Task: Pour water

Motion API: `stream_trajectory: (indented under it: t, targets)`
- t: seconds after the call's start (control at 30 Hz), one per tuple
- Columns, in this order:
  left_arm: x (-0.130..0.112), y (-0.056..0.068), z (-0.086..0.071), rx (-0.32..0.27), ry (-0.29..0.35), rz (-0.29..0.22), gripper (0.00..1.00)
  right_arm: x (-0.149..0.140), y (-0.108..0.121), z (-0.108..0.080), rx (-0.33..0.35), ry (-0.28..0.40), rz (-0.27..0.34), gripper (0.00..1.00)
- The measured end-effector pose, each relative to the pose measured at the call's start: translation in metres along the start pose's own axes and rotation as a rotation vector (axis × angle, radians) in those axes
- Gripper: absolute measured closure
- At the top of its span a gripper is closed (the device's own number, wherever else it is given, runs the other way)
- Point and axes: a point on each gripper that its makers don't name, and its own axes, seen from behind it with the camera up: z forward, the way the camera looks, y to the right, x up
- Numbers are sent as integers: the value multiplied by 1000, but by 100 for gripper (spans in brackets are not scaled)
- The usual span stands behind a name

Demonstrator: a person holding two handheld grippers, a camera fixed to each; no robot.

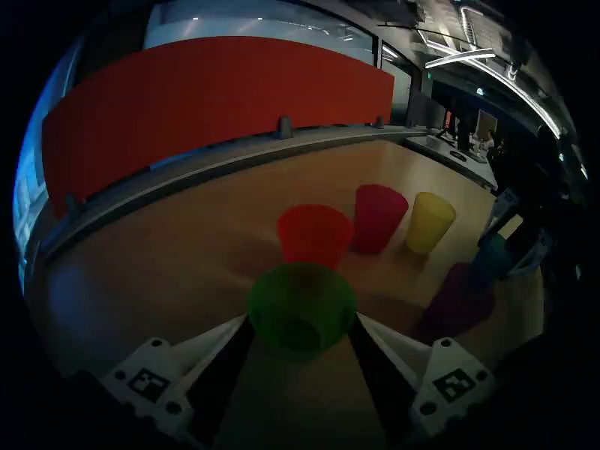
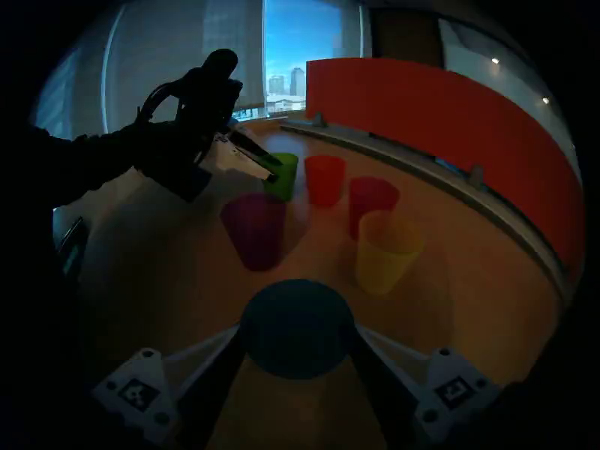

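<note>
Left gripper view, near to far:
- left claw (image 1: 301, 321) pinches green cup (image 1: 301, 300). Both fingers (image 1: 214, 358) press its sides and the cup is upright.
- The fingers are white wedges with black inner faces and square black-and-white tags near the base.
- The cup is thin translucent plastic, round and tapered, with the rim wider than the base. Can't tell what's inside.
- red cup (image 1: 315, 232) is at 12, just behind the green cup, same shape.
- crimson cup (image 1: 377, 216) is at 1. yellow cup (image 1: 430, 221) is just beside it toward 2. Both are upright on the counter (image 1: 180, 255), which is smooth wood-tone with a low sheen.
- purple cup (image 1: 459, 300) is at 3, dark and blurred. teal cup (image 1: 493, 259) is just past it.
- red panel (image 1: 217, 105) runs along the far edge at 11–12, flat and matte, held by grey clips.
- Ceiling light strips show at 1.

Right gripper view, near to far:
- right claw (image 2: 298, 330) pinches the teal cup, a finger tight on each side. The cup reads opaque and dark, and I can't tell its contents.
- The purple cup is at 11 and the yellow cup at 1, both near.
- The crimson and red cups are farther, around 12.
- This view adds a hand (image 2: 169, 146) at 10, in silhouette, holding the left claw with the green cup at its tips.
- window (image 2: 300, 52) is at 12, showing blue sky and towers.
</note>
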Motion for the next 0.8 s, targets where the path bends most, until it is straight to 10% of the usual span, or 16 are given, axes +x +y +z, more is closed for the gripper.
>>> stream_trajectory:
  t: [0.8]
  targets:
    - [34,13,-39,-17,132,-37,15,13,-2,-6,-16,49,20,10]
